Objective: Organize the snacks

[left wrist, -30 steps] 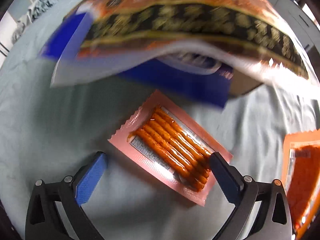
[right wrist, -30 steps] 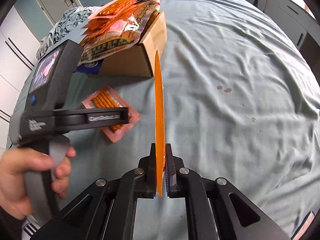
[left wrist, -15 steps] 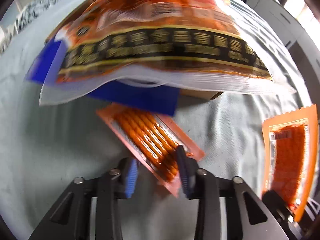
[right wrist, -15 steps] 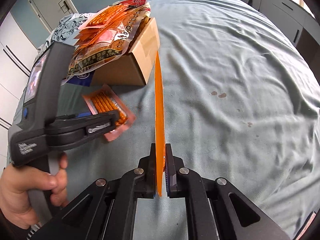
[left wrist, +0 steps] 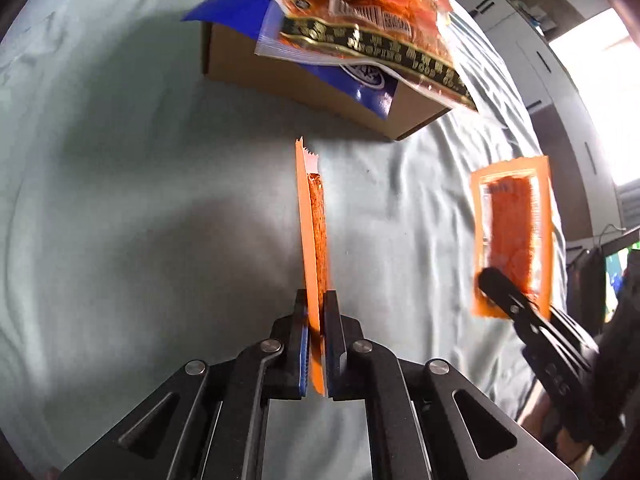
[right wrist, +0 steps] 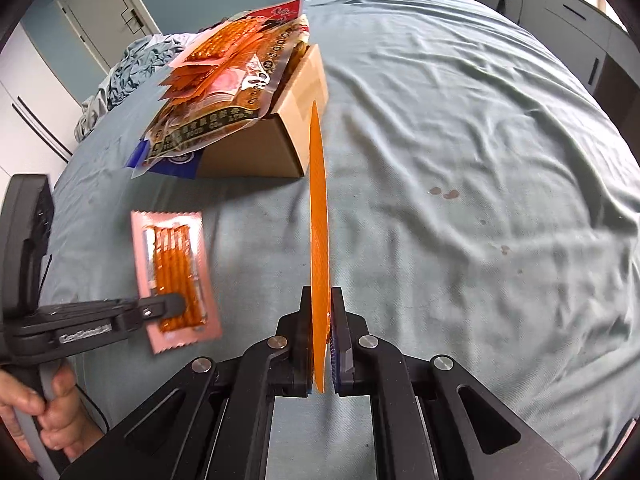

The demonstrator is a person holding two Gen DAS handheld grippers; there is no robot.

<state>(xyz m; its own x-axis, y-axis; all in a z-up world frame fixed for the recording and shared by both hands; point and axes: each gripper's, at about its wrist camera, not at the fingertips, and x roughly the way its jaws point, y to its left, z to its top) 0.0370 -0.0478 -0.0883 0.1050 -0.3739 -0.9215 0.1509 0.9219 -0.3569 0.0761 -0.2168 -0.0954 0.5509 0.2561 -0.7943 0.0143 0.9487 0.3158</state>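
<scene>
My left gripper [left wrist: 316, 308] is shut on the lower edge of a pink packet of orange snack sticks [left wrist: 314, 240]. It holds the packet edge-on, lifted off the grey-green sheet [left wrist: 120, 200]; the right wrist view shows the packet's flat face [right wrist: 172, 272]. My right gripper [right wrist: 320, 304] is shut on a flat orange snack packet [right wrist: 319, 208], also edge-on and upright. A cardboard box [right wrist: 256, 156] stands beyond both, heaped with snack bags [right wrist: 224, 92] that overhang its near edge. From the left wrist view, the box [left wrist: 320, 92] is straight ahead.
A hand [right wrist: 40, 412] grips the left gripper's handle at the lower left. Crumpled cloth [right wrist: 132, 68] lies behind the box. The sheet has small dark stains [right wrist: 444, 192]. White cabinets [right wrist: 560, 20] stand beyond the bed on the right.
My left gripper closed on the stick packet, raised it off the sheet and turned it edge-on. The right gripper kept still with its orange packet.
</scene>
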